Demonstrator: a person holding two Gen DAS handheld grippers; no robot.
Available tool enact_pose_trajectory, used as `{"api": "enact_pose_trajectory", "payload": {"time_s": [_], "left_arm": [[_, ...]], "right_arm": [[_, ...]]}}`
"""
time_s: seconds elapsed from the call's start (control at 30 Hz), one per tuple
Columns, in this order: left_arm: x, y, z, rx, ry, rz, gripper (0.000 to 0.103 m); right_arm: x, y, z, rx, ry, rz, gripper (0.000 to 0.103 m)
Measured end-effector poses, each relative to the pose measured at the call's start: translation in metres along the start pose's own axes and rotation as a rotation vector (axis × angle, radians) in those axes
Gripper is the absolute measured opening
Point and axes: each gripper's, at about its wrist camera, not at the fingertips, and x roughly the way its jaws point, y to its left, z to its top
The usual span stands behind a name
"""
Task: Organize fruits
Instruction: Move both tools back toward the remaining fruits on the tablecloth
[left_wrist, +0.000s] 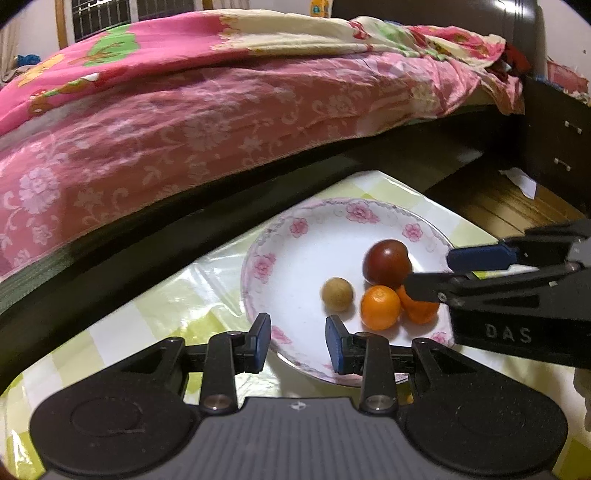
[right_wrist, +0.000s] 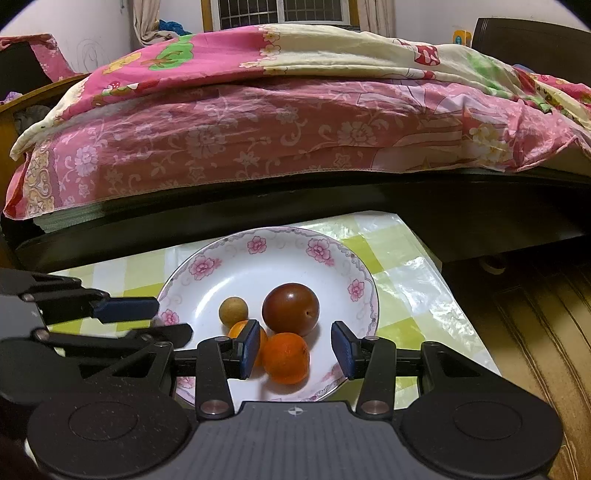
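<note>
Both my claws, left gripper (left_wrist: 297, 341) and right gripper (right_wrist: 294, 349), sit open, holding nothing, over the near rim of the flowered plate (right_wrist: 207, 266); plum (right_wrist: 290, 309), two oranges and a small tan fruit (right_wrist: 233, 311) sit inside.

Plate (right_wrist: 207, 273) far half is bare, fruit cluster (right_wrist: 288, 328) blocks near side, bed frame (right_wrist: 258, 210) walls off behind.

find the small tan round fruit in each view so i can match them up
Left wrist: small tan fruit sits mid-plate, left of the two oranges, just beyond the left gripper.
Right wrist: it lies left of the dark red fruit, behind the oranges.
Shared landmark: the floral-rimmed plate.
</note>
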Motion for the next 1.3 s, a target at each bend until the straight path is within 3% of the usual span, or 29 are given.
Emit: {"api": "enact_pose_trajectory", "payload": {"time_s": [0.3,0.73,0.97,1.3], "left_arm": [[-0.019,0.027,-0.005,-0.08,-0.002,0.018,0.041],[-0.05,0.043,-0.044,-0.082,0.052,0.028,0.041],[-0.068,0.047,-0.069,-0.012,0.1,0.018,0.041],[-0.048,0.038,-0.083,0.087,0.129,-0.054,0.041]], "right_arm": [[-0.011,0.004,-0.007,-0.021,0.007,0.023,0.04],[-0.032,0.015,-0.033,-0.093,0.034,0.073,0.04],[-0.03,0.025,-0.052,-0.153,0.081,0.091,0.04],[-0.011,0.028,-0.056,-0.168,0.101,0.1,0.04]]}}
